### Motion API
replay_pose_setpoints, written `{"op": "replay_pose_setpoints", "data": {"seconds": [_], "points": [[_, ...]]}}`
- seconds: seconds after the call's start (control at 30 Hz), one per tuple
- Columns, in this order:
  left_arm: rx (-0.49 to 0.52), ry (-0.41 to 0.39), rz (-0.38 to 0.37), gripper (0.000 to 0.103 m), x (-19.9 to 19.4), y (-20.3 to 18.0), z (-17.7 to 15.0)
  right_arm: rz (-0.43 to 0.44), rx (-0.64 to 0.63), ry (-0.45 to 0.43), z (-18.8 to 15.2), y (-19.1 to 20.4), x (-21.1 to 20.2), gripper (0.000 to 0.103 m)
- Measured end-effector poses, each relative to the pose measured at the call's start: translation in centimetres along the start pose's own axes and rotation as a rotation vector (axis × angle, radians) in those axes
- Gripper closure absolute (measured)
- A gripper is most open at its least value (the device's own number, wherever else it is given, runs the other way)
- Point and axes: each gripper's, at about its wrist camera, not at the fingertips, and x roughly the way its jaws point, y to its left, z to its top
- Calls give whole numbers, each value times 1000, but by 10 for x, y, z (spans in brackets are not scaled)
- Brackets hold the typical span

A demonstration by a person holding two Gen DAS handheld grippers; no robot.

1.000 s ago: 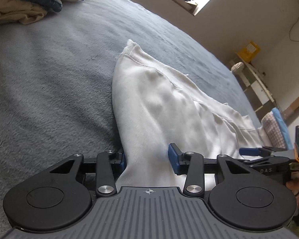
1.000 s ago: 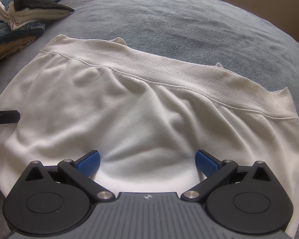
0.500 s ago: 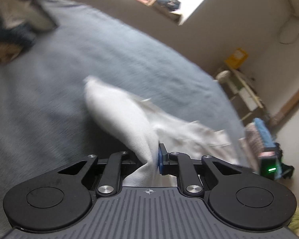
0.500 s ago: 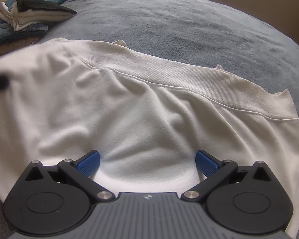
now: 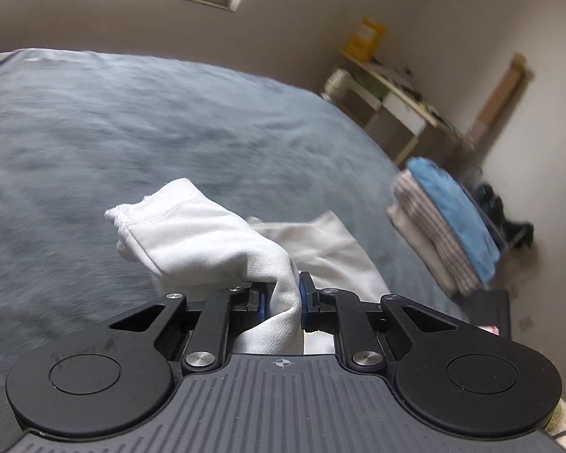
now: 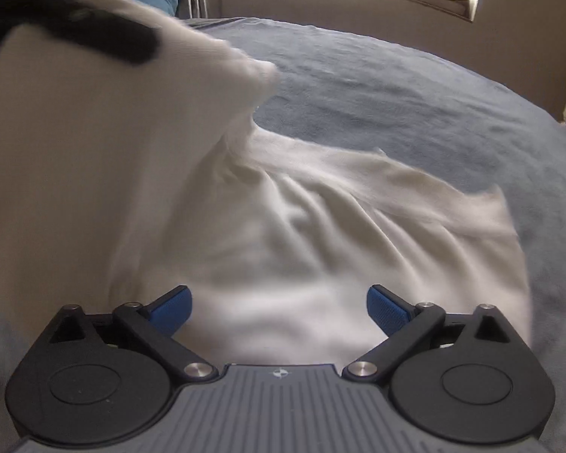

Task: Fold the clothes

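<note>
A: In the left wrist view, what does the left gripper (image 5: 285,298) have?

B: Its jaws are pinched on a bunched corner of the white sweatshirt (image 5: 211,238), lifted clear of the grey blanket (image 5: 132,120). The cloth droops over the pads: soft, light, limp, probably prone to slide if gripped thinly.

A: And the right wrist view?

B: The right gripper (image 6: 279,307) has just been narrowing a little but stands spread wide, holding nothing, above the sweatshirt's body (image 6: 320,234), which lies on the blanket. The raised side rears up at left.

A: Where would you take hold?

B: At the ribbed hem (image 6: 415,188), I think; it looks thicker and firmer.
</note>
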Motion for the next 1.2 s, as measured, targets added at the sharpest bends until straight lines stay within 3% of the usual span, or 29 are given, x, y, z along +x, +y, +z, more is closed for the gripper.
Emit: {"op": "replay_pose_setpoints", "data": {"seconds": [0.13, 0.27, 0.33, 0.47, 0.53, 0.6, 0.77, 0.87, 1.2], "points": [[84, 97, -35, 89, 41, -25, 6, 70, 152, 5, -24, -34, -18, 11], [141, 212, -42, 88, 93, -40, -6, 120, 301, -51, -45, -69, -40, 14], [96, 298, -54, 85, 119, -37, -15, 132, 348, -64, -53, -82, -45, 14], [-141, 363, -121, 72, 142, -11, -22, 199, 429, -76, -66, -97, -50, 14], [-278, 369, -179, 56, 142, 3, -22, 224, 453, -88, -70, -99, -52, 14], [-399, 371, -234, 48, 140, 15, -23, 251, 479, -101, -72, -102, -53, 14], [-601, 345, -357, 38, 135, 32, -26, 357, 560, -149, -71, -108, -51, 14], [-671, 336, -428, 37, 132, 34, -25, 433, 650, -168, -68, -116, -44, 14], [-698, 253, -517, 35, 110, 40, -32, 601, 972, -200, -81, -142, -31, 14]]}}
